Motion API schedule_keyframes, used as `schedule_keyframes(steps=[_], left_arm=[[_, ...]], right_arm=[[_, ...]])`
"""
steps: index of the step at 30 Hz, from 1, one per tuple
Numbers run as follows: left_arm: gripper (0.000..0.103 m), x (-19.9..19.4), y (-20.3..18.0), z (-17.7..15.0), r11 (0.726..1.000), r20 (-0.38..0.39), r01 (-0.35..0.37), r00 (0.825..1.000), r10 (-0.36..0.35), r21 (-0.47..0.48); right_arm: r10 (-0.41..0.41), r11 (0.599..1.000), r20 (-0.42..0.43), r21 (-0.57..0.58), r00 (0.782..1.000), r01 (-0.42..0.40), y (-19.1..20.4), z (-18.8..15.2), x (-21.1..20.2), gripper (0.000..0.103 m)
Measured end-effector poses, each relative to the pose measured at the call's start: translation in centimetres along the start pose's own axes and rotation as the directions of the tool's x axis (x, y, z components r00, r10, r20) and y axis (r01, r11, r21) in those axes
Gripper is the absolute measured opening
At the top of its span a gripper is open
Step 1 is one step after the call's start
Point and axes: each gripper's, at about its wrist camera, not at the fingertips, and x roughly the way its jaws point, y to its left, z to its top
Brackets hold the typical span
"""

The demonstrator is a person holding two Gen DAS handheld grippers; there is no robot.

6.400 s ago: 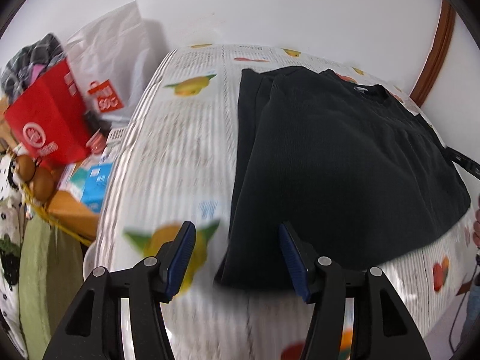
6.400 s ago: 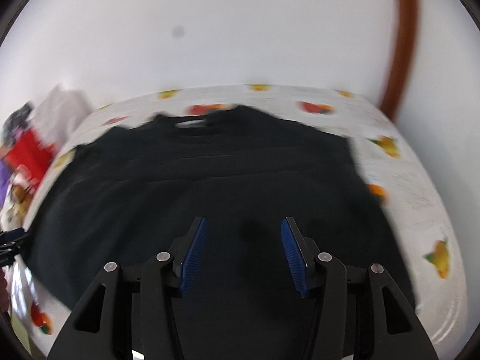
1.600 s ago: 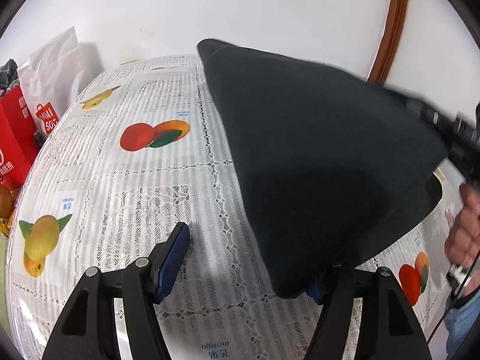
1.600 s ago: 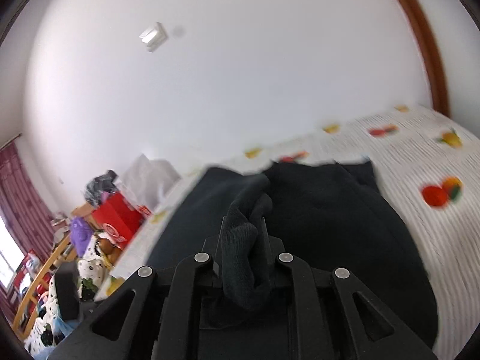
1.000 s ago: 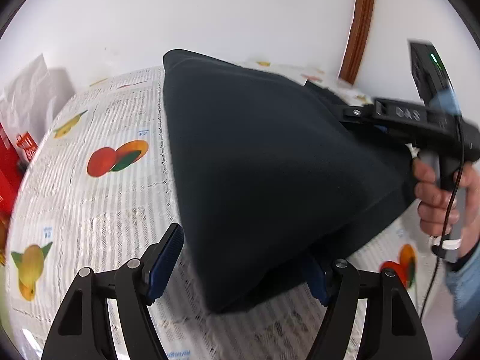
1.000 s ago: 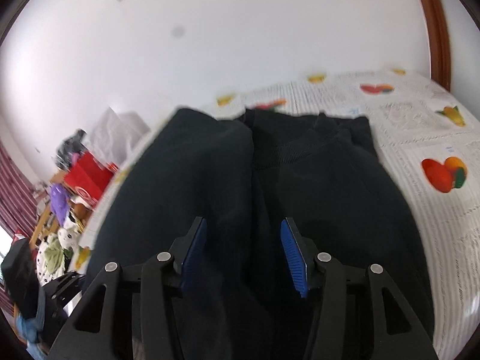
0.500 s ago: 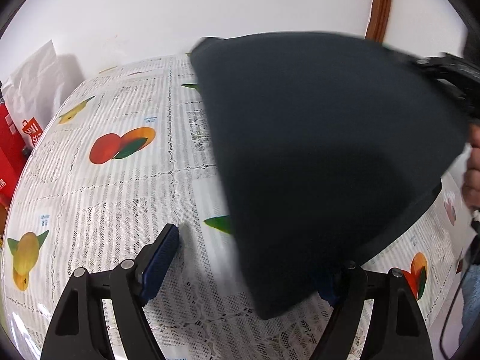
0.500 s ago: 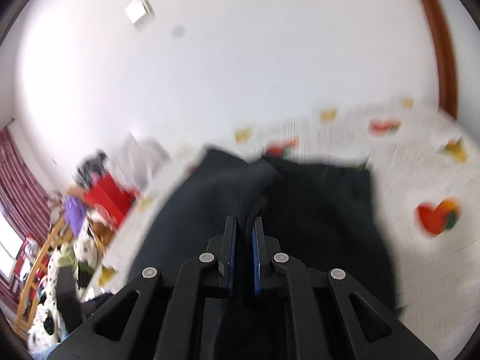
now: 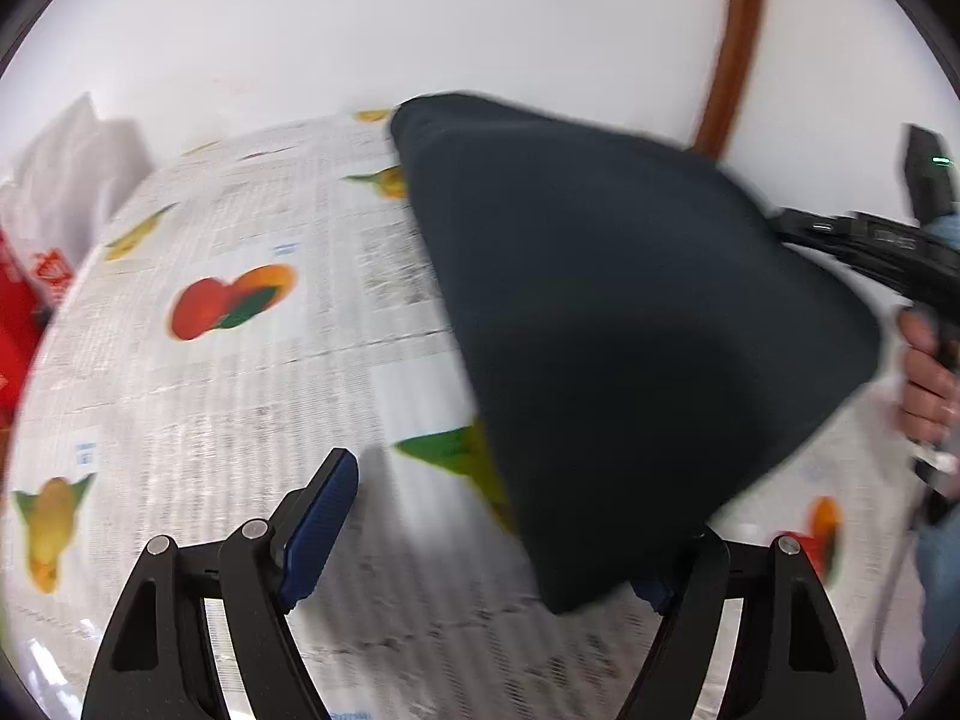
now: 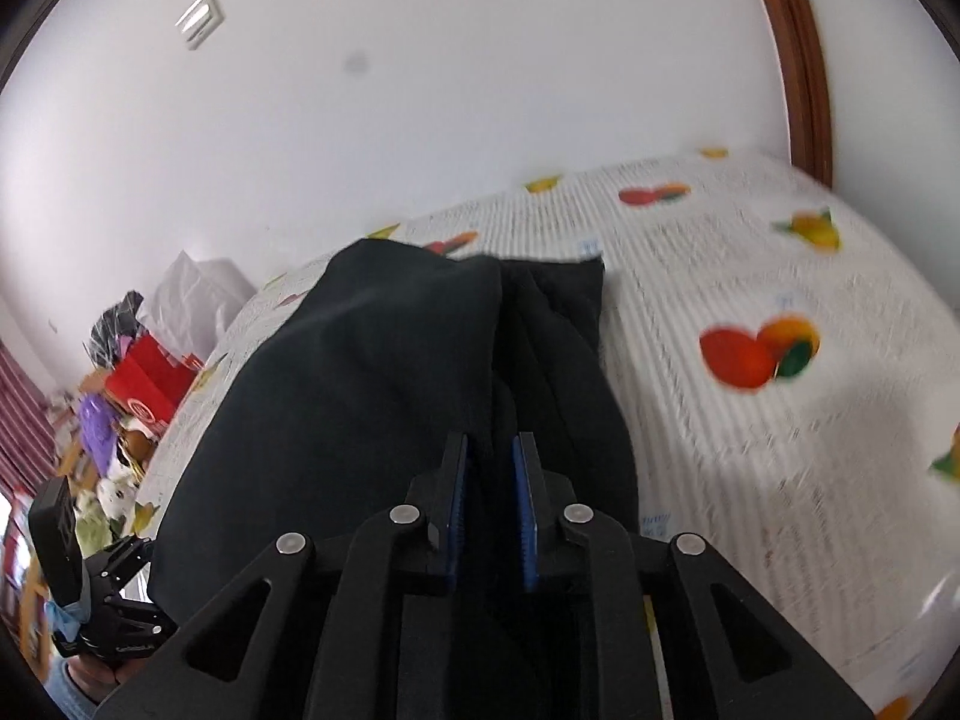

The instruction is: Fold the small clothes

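A black garment [image 9: 630, 312] is lifted into a tent shape above the fruit-print tablecloth [image 9: 240, 396]. In the right wrist view my right gripper [image 10: 491, 444] has a bunched fold of the garment [image 10: 372, 372] between its narrow jaws. The jaws are opening slightly, and the pads still press on the cloth. My left gripper [image 9: 510, 516] stands wide open near the table's front. The garment's lower corner hangs in front of its right finger and hides that pad. The right gripper [image 9: 870, 240] and a hand [image 9: 927, 384] show at the right edge.
A red bag [image 9: 18, 312] and a white plastic bag [image 9: 66, 180] sit off the table's left end, with more clutter [image 10: 102, 438] there. A brown door frame [image 10: 798, 60] runs up the white wall. The other gripper [image 10: 120, 600] shows low left.
The right gripper went from open over the garment to shut on a fold of it and moved, lifting the cloth. The left gripper stayed put and wide.
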Motion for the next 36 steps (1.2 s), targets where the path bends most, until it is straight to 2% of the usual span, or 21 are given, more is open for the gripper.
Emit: schedule_keyframes(steps=[1, 3, 6, 10, 12, 13, 15, 17, 18, 20, 21, 24, 25, 27, 28, 36], left_arm=[[0.079, -0.4, -0.5, 0.0, 1.0, 0.012, 0.015, 1.0, -0.015, 0.0], [0.079, -0.3, -1.4, 0.4, 1.0, 0.011, -0.002, 1.0, 0.002, 0.026], [0.079, 0.7, -2.7, 0.9, 0.998, -0.007, -0.008, 1.0, 0.009, 0.06], [0.082, 2.0, -3.7, 0.9, 0.993, -0.018, -0.081, 0.996, 0.082, 0.087], [0.085, 2.0, -3.7, 0.8, 0.993, -0.02, -0.096, 0.995, 0.097, 0.075], [0.085, 2.2, -3.6, 0.8, 0.994, -0.025, -0.091, 0.995, 0.093, 0.063], [0.086, 2.3, -3.1, 0.8, 0.996, -0.035, -0.081, 0.996, 0.082, 0.032], [0.086, 2.3, -3.1, 0.8, 0.995, -0.033, -0.091, 0.995, 0.092, 0.029], [0.086, 2.3, -3.0, 0.7, 0.995, -0.033, -0.093, 0.995, 0.094, 0.029], [0.086, 2.4, -2.6, 0.7, 0.995, -0.035, -0.096, 0.995, 0.097, 0.025], [0.086, 2.6, -2.5, 0.8, 0.995, -0.036, -0.098, 0.994, 0.099, 0.025], [0.086, 2.8, -2.1, 0.7, 0.995, -0.037, -0.099, 0.994, 0.1, 0.021], [0.086, 2.9, -2.1, 0.8, 0.995, -0.037, -0.1, 0.994, 0.101, 0.022], [0.086, 2.9, -2.1, 0.7, 0.994, -0.036, -0.102, 0.994, 0.103, 0.023], [0.086, 3.4, -2.2, 0.8, 0.994, -0.036, -0.103, 0.994, 0.104, 0.023], [0.087, 3.5, -1.8, 1.0, 0.995, -0.039, -0.096, 0.995, 0.096, 0.019]], right_arm=[[0.002, 1.0, 0.001, -0.022, 1.0, -0.002, 0.3, 0.6, -0.2, 0.024], [0.004, 0.999, -0.007, -0.043, 1.0, -0.004, 0.6, 1.5, 0.0, 0.035], [-0.007, 0.998, -0.054, -0.06, 0.999, 0.003, 0.8, 3.0, 1.2, 0.035], [-0.012, 0.998, -0.142, -0.058, 0.99, 0.004, 1.2, 4.2, 3.7, 0.035], [-0.036, 0.999, -0.206, -0.047, 0.978, 0.026, 1.1, 4.2, 5.3, 0.033], [-0.043, 0.998, -0.223, -0.05, 0.974, 0.033, 1.2, 4.1, 5.9, 0.025], [-0.03, 0.996, -0.217, -0.089, 0.976, 0.011, 1.7, 3.8, 6.2, 0.009], [-0.028, 0.989, -0.167, -0.148, 0.986, 0.004, 2.3, 3.9, 4.9, 0.007], [-0.001, 0.989, -0.141, -0.147, 0.99, -0.019, 2.1, 4.2, 4.0, 0.006], [0.102, 0.99, -0.078, -0.084, 0.992, -0.109, 0.6, 4.9, 1.5, 0.006], [0.128, 0.989, -0.059, -0.061, 0.99, -0.131, 0.0, 5.1, 0.7, 0.006], [0.054, 0.998, -0.047, -0.039, 0.997, -0.056, -1.7, 5.4, 0.8, 0.006], [0.027, 0.999, -0.084, -0.028, 0.996, -0.03, -2.6, 5.3, 1.9, 0.006], [0.045, 0.999, -0.183, 0.028, 0.982, -0.04, -4.0, 4.4, 4.3, 0.007], [0.04, 0.999, -0.202, 0.031, 0.979, -0.034, -4.1, 4.1, 4.7, 0.008], [-0.03, 1.0, -0.186, -0.01, 0.982, 0.028, -3.5, 1.9, 0.8, 0.019]])
